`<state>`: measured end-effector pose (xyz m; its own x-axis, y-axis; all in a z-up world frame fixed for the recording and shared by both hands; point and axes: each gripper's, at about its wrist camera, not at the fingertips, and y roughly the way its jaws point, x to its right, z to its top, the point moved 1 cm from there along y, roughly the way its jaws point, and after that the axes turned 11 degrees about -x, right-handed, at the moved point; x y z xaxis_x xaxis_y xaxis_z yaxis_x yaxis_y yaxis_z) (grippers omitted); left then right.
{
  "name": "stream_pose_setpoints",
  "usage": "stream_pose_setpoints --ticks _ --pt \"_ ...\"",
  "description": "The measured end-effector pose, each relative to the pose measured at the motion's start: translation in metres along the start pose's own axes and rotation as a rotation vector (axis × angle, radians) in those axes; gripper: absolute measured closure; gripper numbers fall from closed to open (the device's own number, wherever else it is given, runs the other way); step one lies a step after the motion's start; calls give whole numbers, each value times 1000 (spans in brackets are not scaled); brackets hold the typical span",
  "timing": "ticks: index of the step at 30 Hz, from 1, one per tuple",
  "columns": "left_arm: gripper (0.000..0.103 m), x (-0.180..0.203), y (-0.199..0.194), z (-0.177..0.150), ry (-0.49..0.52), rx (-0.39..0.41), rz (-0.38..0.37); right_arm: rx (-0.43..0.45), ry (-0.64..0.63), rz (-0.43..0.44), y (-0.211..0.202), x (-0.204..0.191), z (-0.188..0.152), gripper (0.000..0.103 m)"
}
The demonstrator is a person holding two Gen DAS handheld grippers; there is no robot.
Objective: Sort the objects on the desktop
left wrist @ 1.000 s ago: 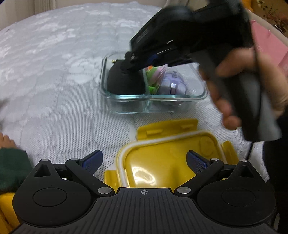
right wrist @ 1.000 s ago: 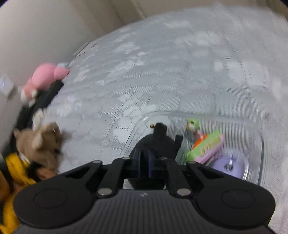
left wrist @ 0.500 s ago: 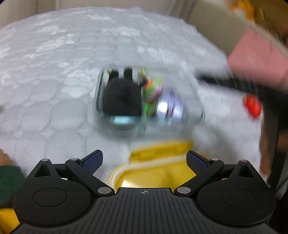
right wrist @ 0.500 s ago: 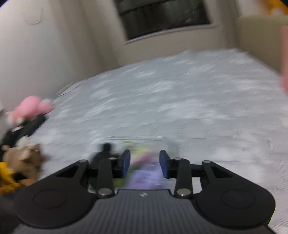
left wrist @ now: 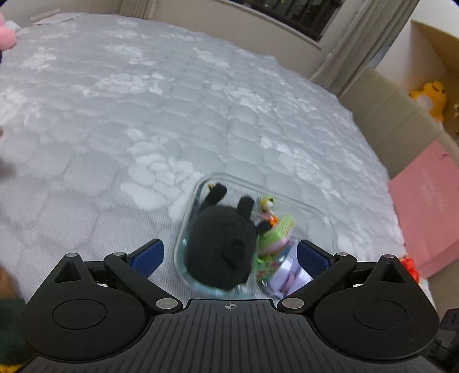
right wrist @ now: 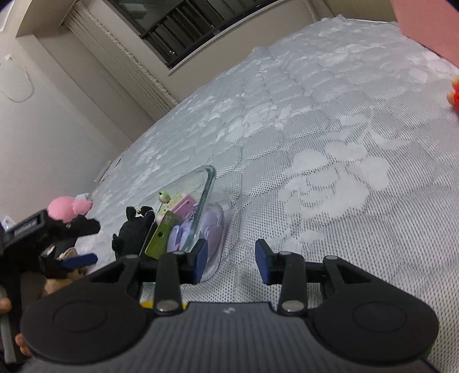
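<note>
Your left gripper (left wrist: 229, 254) has its fingers spread wide, empty, the glass box (left wrist: 321, 213) of toys on the bed (left wrist: 143, 114) just ahead between them. Your right gripper (right wrist: 229, 262) just opened partway, nothing between its fingers, box beyond its left finger.

Left wrist view: near edge of the glass container (left wrist: 327, 219) hidden behind the gripper body at bottom centre. Purple item (left wrist: 289, 277) blurred, partly occluded, kind unclear. Red object (left wrist: 408, 264) at right mostly hidden. Right wrist view: red-orange object (right wrist: 454, 96) cut by right edge. Pink box (right wrist: 424, 20) cropped at upper right.
</note>
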<state>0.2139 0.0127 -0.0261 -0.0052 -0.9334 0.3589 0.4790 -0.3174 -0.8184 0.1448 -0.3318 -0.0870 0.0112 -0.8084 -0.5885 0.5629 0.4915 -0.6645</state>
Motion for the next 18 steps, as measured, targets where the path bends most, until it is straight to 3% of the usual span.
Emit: stream_pose_setpoints --ticks 2,5,14,18 --pt "2 2 -1 -9 34 23 66 10 16 7 -1 1 -5 53" --pt "2 8 2 -21 109 20 145 13 33 28 0 0 -14 52" --pt "2 3 10 -37 140 -50 137 8 6 -35 -5 -12 -36 46" --pt "2 3 7 -45 163 -67 131 8 -10 -82 -18 -9 -47 27"
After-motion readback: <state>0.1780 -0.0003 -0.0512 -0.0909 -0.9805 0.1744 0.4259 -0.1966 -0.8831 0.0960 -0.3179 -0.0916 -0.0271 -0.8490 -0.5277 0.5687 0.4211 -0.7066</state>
